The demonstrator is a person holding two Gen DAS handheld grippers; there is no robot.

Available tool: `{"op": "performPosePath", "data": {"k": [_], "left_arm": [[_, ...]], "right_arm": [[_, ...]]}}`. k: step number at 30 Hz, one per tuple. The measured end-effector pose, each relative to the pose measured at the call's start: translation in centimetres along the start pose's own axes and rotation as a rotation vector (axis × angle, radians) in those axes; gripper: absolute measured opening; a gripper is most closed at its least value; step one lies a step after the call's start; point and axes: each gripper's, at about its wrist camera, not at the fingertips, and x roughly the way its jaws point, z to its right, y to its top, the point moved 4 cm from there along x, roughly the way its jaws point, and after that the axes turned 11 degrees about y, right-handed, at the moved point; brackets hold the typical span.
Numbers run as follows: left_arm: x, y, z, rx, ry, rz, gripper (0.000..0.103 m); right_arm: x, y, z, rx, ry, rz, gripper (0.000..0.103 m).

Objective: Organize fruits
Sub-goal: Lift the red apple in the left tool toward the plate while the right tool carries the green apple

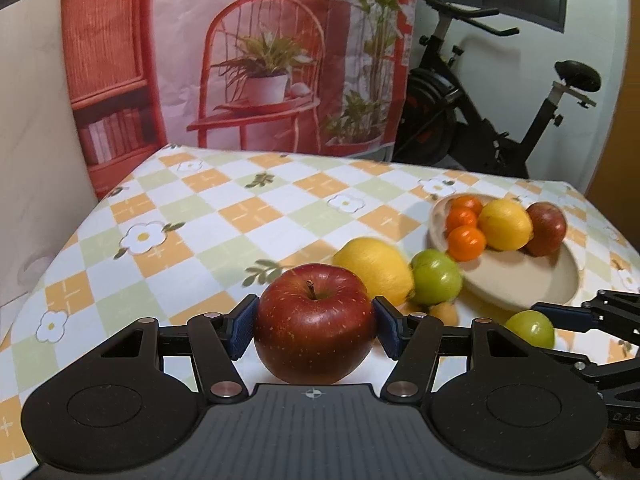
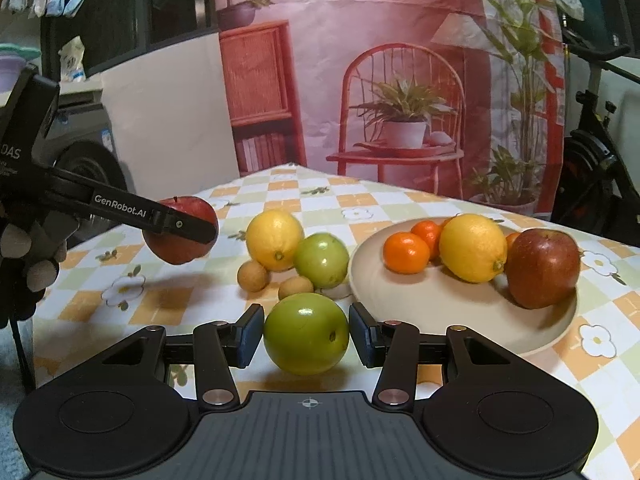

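My left gripper (image 1: 315,326) is shut on a red apple (image 1: 315,324) and holds it above the table; it also shows in the right wrist view (image 2: 180,236). My right gripper (image 2: 306,332) is shut on a green fruit (image 2: 306,334), in front of the beige plate (image 2: 460,320). The plate holds several oranges (image 2: 406,252), a lemon (image 2: 472,248) and a red apple (image 2: 542,268). A second lemon (image 2: 274,240), another green fruit (image 2: 322,260) and small brown fruits (image 2: 253,276) lie on the cloth left of the plate.
The table has a checked floral cloth (image 1: 200,216). A printed backdrop (image 1: 240,60) hangs behind it. An exercise bike (image 1: 500,112) stands at the back right. The table's left edge (image 1: 60,240) drops off beside a white appliance.
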Motion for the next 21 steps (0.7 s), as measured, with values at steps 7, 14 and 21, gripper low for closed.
{"op": "performPosePath", "data": {"k": [7,14,21], "left_arm": [[-0.9,1.6,2.7,0.031,-0.055,0.049,0.064],[-0.6,2.8,6.5,0.081,-0.123,0.076,0.064],[0.0,2.3,7.5,0.089,-0.133,0.057,0.064]], "right_arm": [[-2.0,0.3,2.2,0.043,-0.029,0.038,0.043],[-3.7,1.9,2.9,0.036,-0.029,0.076,0.031],[-2.8,0.8,2.8,0.053,-0.019,0.029,0.030]]}}
